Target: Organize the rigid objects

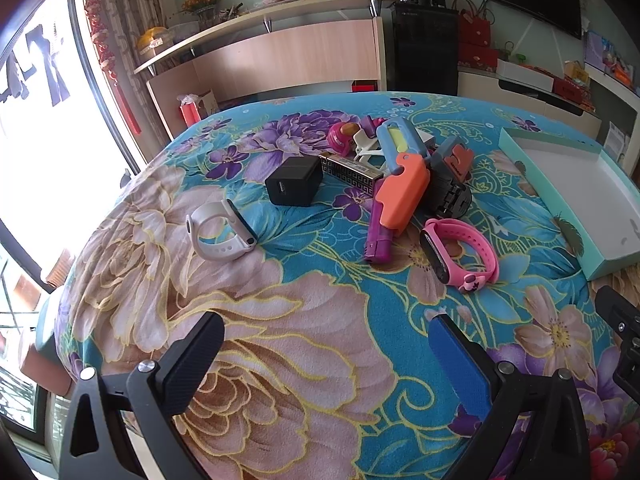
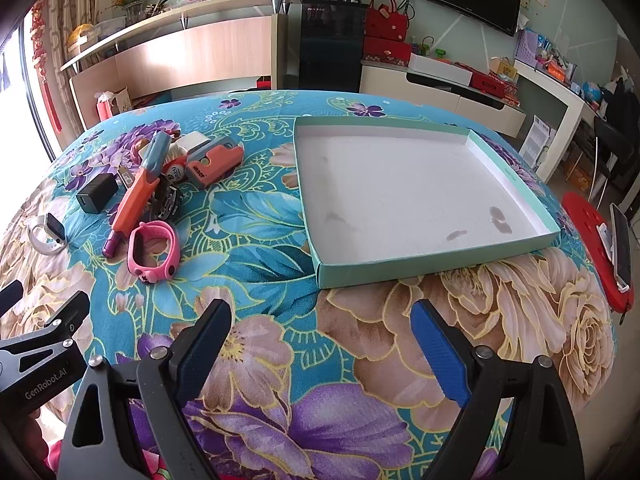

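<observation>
While both tongs [image 1: 326,354] [image 2: 320,344] gape unladen, orange toy [image 1: 400,196] lies lengthwise toward camera.

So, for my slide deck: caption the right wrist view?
Open right gripper faces an empty shallow box; cluttered gadgets wait on the floral cloth.

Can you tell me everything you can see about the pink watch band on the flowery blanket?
The pink watch band is a closed loop that looks like soft rubber, with a black oblong screen on one side and a small cartoon-mouse clasp on the other. It rests on its edge on the flowered blanket, just in front of the pile of toys, near the black block and the purple stick; whether it touches them is unclear. No gripper touches it.
</observation>
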